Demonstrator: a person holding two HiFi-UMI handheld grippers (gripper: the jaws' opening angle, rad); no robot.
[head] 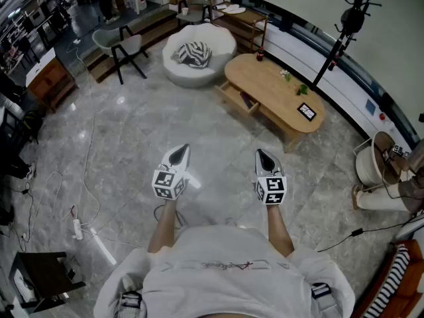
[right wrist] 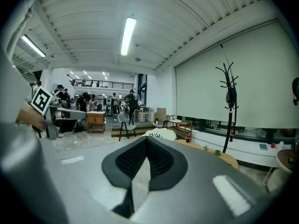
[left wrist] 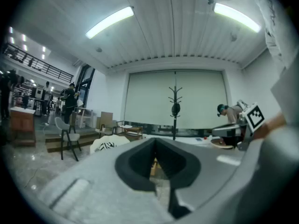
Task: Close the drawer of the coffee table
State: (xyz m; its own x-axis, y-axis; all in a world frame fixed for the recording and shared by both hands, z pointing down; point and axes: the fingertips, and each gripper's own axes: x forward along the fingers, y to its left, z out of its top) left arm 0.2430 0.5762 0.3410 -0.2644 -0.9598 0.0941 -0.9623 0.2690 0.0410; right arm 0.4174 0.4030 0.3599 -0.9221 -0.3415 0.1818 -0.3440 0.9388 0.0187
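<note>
The oval wooden coffee table (head: 273, 86) stands a few steps ahead on the marble floor. Its drawer (head: 237, 99) is pulled out from the table's near left side, with something dark inside. My left gripper (head: 180, 153) and right gripper (head: 264, 158) are held side by side in front of my body, well short of the table, both shut and empty. In the left gripper view the jaws (left wrist: 155, 140) meet at the tip, and a sliver of wood shows through the gap below. The right gripper view shows its jaws (right wrist: 147, 139) closed, with the table top (right wrist: 223, 157) beyond on the right.
A white round seat with a striped cushion (head: 199, 53) sits left of the table. Behind the table stands a black coat stand (head: 346, 26). A grey chair (head: 125, 45), a power strip with cables (head: 78, 228) and a dark stool (head: 40, 278) are at the left. A person (head: 396, 192) sits at the right.
</note>
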